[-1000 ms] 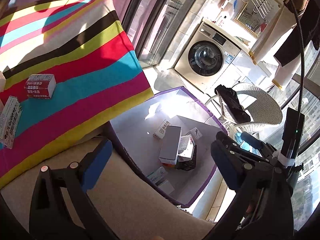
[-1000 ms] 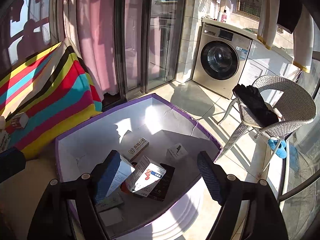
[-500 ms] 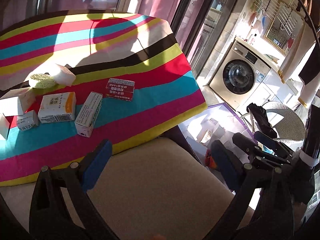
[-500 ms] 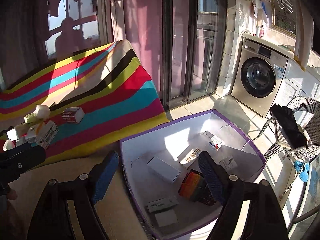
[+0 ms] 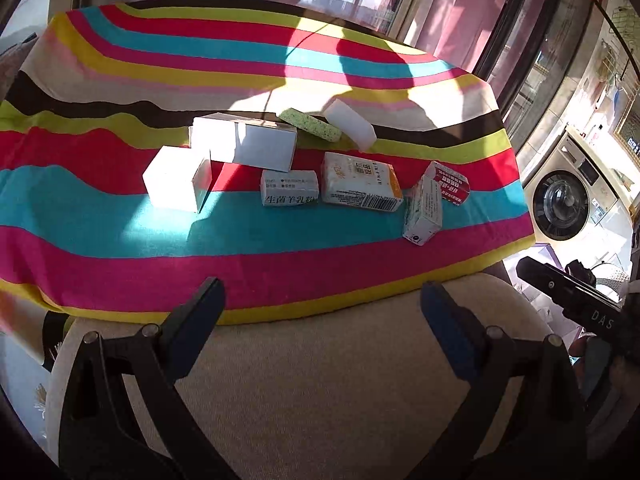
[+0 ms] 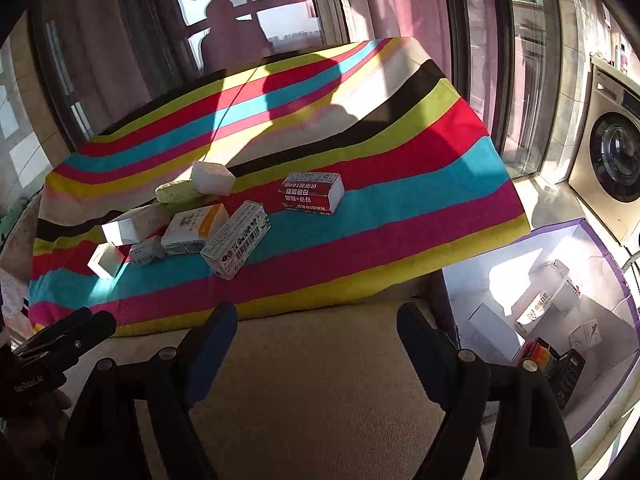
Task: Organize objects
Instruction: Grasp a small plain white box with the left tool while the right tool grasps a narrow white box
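On the striped cloth (image 5: 120, 216) lie eight things in a loose cluster, well apart from both grippers. Two are plain white cartons: a long one (image 5: 245, 142) at the far left of the group and a squat one (image 5: 176, 178) nearer, its corner just beside the long one. In front of them lies a small grey-white box (image 5: 290, 188) with Chinese print along its near face, which I read as "生菌羊乳粉". Just right of it lies a white packet with an orange end (image 5: 360, 182) and a barcode on its near edge. Further right, a white and green box (image 5: 423, 210) with a barcode, its other print too small to read, stands tilted, and a red and white box (image 5: 448, 182) just behind it carries white Chinese characters. At the far side lie one green sponge (image 5: 310, 124) and one white foam block (image 5: 350, 124), touching each other.

The left gripper (image 5: 320, 320) has its blue-padded jaws spread wide over the beige cushion (image 5: 320, 380), nothing between them. The right gripper (image 6: 316, 342) is likewise wide and empty, above the same cushion; its body in the left view bears the letters "DAS".

On the floor at right sits a purple-edged white bin (image 6: 600, 240) holding several more boxes, one white with red Chinese characters (image 6: 538, 312). A washing machine (image 6: 612, 160) stands beyond.
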Tool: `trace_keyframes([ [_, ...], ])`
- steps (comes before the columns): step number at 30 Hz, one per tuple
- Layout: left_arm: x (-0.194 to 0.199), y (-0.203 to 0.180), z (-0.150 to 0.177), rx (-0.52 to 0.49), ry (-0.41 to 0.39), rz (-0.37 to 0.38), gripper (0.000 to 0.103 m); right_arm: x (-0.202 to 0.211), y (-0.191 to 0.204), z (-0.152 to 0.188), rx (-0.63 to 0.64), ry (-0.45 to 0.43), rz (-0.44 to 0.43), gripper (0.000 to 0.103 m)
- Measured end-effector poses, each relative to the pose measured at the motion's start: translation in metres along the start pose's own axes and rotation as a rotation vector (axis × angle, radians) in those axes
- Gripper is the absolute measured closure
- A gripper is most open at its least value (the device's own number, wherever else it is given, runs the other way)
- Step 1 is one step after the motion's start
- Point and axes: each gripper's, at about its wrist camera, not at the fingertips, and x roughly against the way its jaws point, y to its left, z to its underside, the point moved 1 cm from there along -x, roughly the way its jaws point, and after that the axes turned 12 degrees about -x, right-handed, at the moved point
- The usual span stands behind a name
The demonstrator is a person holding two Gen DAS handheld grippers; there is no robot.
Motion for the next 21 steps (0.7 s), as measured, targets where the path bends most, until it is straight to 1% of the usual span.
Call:
trace_keyframes([
  [3,0.005,0.032,0.003,0.052,-0.021,-0.047,0.004,-0.009,0.017,-0.002,0.013,0.001,-0.016,0.02],
  [5,0.005,0.048,-0.001,0.073,-0.038,-0.074,0.004,-0.015,0.026,-0.004,0.013,-0.013,-0.017,0.02],
  [9,-0.004,0.076,-0.016,0.085,-0.064,-0.137,0.004,-0.027,0.04,-0.009,0.017,-0.027,-0.005,0.02],
  [12,-0.019,0.091,-0.028,0.084,-0.061,-0.166,0.004,-0.034,0.05,-0.012,0.033,-0.029,-0.002,0.02],
  [13,-0.026,0.095,-0.032,0.076,-0.048,-0.181,0.005,-0.036,0.053,-0.013,0.038,-0.033,0.001,0.02],
  [15,-0.04,0.1,-0.037,0.063,-0.014,-0.211,0.008,-0.041,0.059,-0.015,0.045,-0.037,0.007,0.02],
  [17,-0.052,0.105,-0.041,0.065,0.014,-0.213,0.014,-0.045,0.063,-0.016,0.052,-0.044,0.015,0.02],
  [19,-0.062,0.107,-0.043,0.061,0.034,-0.213,0.017,-0.049,0.066,-0.017,0.058,-0.045,0.02,0.02],
  [21,-0.072,0.108,-0.042,0.055,0.057,-0.204,0.028,-0.053,0.067,-0.019,0.061,-0.046,0.025,0.02],
])
